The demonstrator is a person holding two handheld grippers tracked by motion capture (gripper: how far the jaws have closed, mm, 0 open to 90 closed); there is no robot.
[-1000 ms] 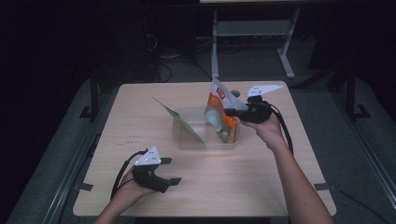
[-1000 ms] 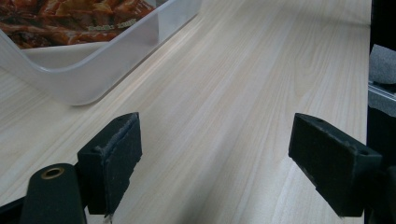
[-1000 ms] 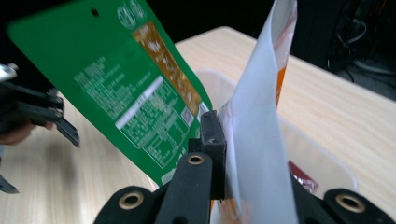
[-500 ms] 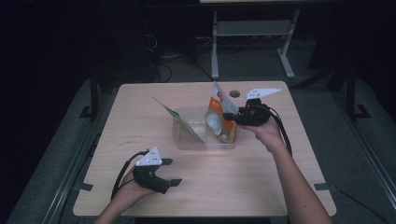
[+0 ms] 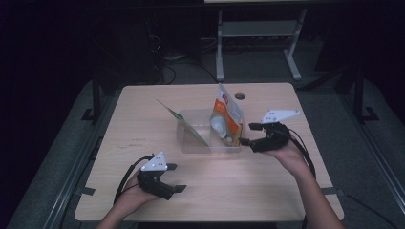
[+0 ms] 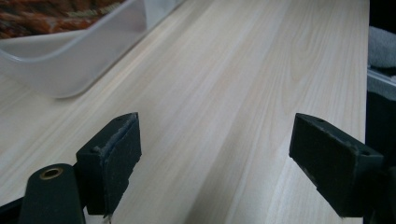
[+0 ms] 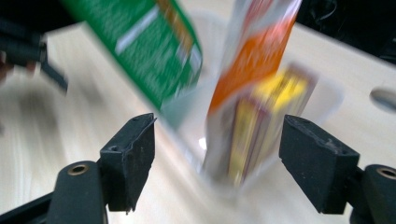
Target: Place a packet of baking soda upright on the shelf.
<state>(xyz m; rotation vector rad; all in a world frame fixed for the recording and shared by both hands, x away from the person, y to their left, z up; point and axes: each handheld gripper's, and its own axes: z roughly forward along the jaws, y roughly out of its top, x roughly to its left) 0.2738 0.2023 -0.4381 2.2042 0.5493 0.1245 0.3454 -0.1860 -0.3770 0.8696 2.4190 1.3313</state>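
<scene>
High view shows a pale wooden worktop (image 5: 143, 124) with a clear plastic rectangular tub (image 5: 191, 141) near its middle. An orange and white snack pouch (image 5: 228, 117) stands upright in the right end of the tub, leaning on its wall, and a flat green packet (image 5: 184, 123) leans out over the tub's left end. In the right gripper view a yellow-fronted packet (image 7: 261, 126) stands just behind the orange pouch (image 7: 261, 51), though the picture is blurred.

The right gripper (image 5: 244, 134) sits just right of the tub, at its near right corner, pointing left toward it. Its jaws have just been opening and now stand wide apart, with nothing clamped between them; the pouch stands free in the tub. The left gripper (image 5: 175, 177) rests low at the near left of the worktop, well apart from the tub, jaws spread and empty; its own view shows bare wood between the pads (image 6: 116, 158) and a corner of the tub (image 6: 60, 70) farther off.

My reading is that the placing of the orange pouch is done, and this is the release and pull-away step. The next move probably calls for the right gripper to back clear without knocking the pouch over, then go for whatever is to be packed next, or straighten the green packet that hangs over the rim.
</scene>
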